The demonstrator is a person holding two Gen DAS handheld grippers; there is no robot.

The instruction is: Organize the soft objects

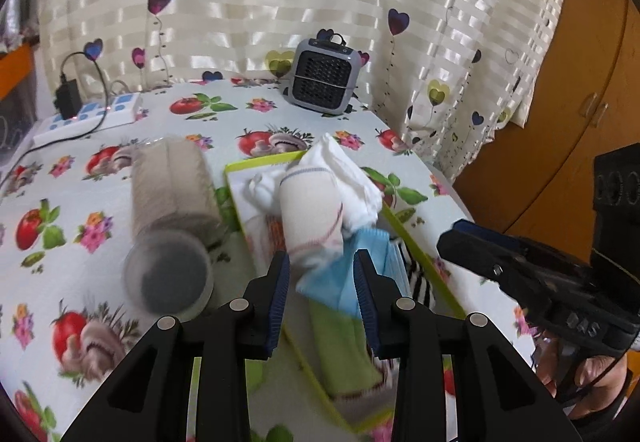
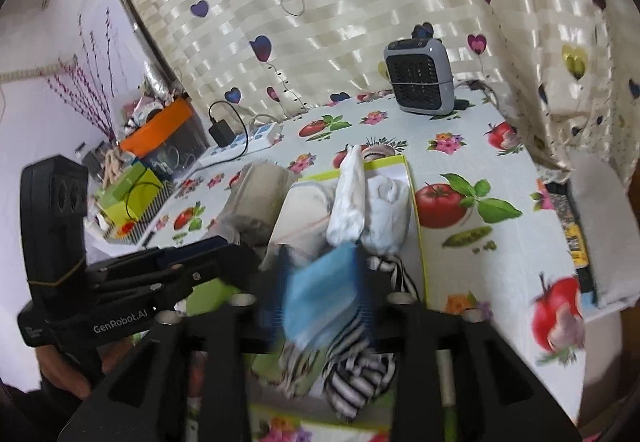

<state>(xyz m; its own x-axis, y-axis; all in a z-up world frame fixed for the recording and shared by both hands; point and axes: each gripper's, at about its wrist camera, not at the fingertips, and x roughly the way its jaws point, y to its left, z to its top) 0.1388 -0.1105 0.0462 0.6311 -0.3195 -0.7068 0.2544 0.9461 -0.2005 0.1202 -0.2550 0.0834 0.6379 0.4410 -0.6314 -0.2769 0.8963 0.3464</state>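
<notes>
A light blue cloth (image 1: 344,282) lies folded in a lime-rimmed tray (image 1: 416,242) on a table covered with a tomato-print tablecloth (image 1: 60,177). It sits atop a green cloth (image 1: 344,346), beside a black-and-white striped fabric (image 2: 360,374), in front of a cream rolled sock (image 1: 312,217) and white rolled cloths (image 1: 348,177). The left gripper (image 1: 322,292) has its jaws spread either side of the blue cloth, with gaps showing. The right gripper (image 2: 320,306) is blurred, its jaws apart around the same cloth. A grey roll (image 1: 172,185) lies left of the tray.
</notes>
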